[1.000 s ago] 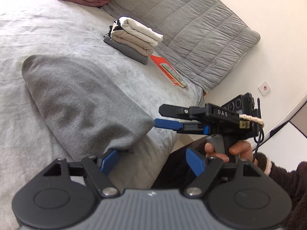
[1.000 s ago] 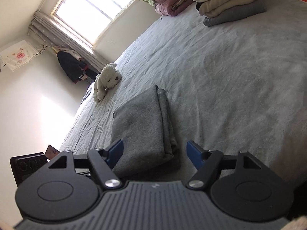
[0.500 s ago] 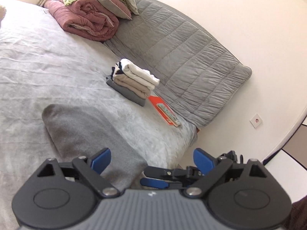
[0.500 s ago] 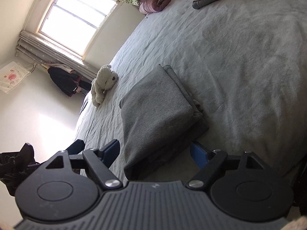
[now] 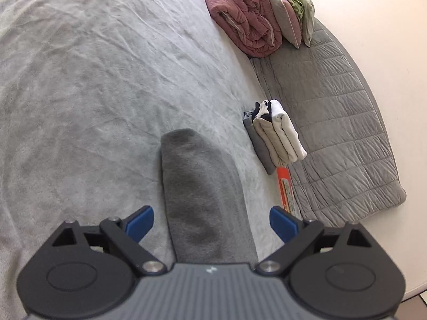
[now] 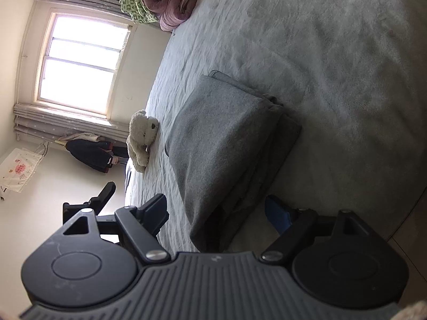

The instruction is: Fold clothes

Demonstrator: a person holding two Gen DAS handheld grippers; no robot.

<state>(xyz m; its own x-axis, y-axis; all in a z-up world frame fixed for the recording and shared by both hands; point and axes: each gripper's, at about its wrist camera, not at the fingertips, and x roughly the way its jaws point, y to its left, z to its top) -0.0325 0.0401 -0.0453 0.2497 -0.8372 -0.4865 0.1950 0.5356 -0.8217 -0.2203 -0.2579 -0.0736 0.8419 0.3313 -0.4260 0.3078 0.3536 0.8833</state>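
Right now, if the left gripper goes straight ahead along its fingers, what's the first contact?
Probably the folded grey garment: it lies between the open fingers of the left gripper, directly ahead. Height above it is unclear.

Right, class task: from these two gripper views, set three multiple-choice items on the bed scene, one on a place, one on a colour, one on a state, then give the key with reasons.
1. Where is the teddy?
A. on the bed, near the window
B. on top of the folded stack
C. between the right gripper's jaws

2. What colour is the rolled quilt at the head of the bed?
A. blue
B. pink
C. black

3. How are the left gripper's jaws?
A. shut on the grey garment
B. shut on nothing
C. open, one on each side of the grey garment

Key: 1 A, the teddy lies on the bedcover towards the window; 2 B, the quilt is dusty pink; 3 C, the blue jaws stand wide apart with the grey garment between them.
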